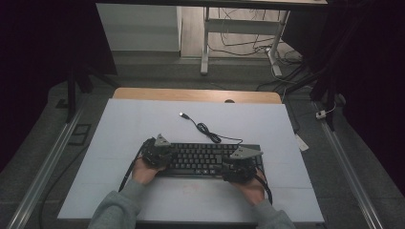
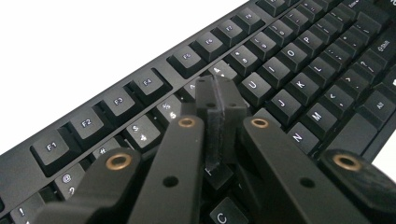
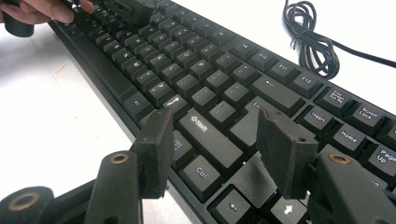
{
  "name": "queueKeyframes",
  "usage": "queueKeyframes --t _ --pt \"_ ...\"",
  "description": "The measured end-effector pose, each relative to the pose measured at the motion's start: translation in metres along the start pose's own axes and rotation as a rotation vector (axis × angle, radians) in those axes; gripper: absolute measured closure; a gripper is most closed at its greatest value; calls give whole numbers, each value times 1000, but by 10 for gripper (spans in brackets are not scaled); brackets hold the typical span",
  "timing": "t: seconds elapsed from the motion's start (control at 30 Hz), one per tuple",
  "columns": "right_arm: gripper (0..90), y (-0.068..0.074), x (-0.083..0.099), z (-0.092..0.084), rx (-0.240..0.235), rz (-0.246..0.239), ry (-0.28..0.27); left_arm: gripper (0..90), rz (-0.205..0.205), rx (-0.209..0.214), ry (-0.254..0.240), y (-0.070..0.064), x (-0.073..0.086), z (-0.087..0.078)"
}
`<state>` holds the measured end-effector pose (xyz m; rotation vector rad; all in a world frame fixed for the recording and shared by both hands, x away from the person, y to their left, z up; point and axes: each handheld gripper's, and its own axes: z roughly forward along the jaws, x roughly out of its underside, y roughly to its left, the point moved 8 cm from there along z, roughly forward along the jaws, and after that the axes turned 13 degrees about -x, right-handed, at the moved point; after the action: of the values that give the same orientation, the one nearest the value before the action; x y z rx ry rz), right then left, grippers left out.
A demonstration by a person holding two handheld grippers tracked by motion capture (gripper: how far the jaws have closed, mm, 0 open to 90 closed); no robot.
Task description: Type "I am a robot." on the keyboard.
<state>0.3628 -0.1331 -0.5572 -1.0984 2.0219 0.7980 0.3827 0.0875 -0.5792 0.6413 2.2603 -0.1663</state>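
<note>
A black keyboard lies across the white table top, and its cable runs back to a loose USB plug. My left gripper is over the keyboard's left end. In the left gripper view its pads are pressed together with nothing between them, low over the number and letter rows of the keyboard. I cannot tell whether they touch a key. My right gripper is over the right end. In the right gripper view it stands open above the Shift and Ctrl keys.
The coiled cable lies on the table just behind the function keys. A wooden edge borders the white top at the back. Beyond it stand desk legs and floor cables. The person's other hand shows at the keyboard's far end.
</note>
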Motion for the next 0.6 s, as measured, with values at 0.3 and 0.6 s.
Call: queueKeyframes --t 0.3,0.6 --pt "468 0 -1 -1 4 2 -6 889 26 -18 -28 0 -2 -6" --pt "468 -2 -2 -4 8 4 -17 768 -30 14 -89 7 -1 -47"
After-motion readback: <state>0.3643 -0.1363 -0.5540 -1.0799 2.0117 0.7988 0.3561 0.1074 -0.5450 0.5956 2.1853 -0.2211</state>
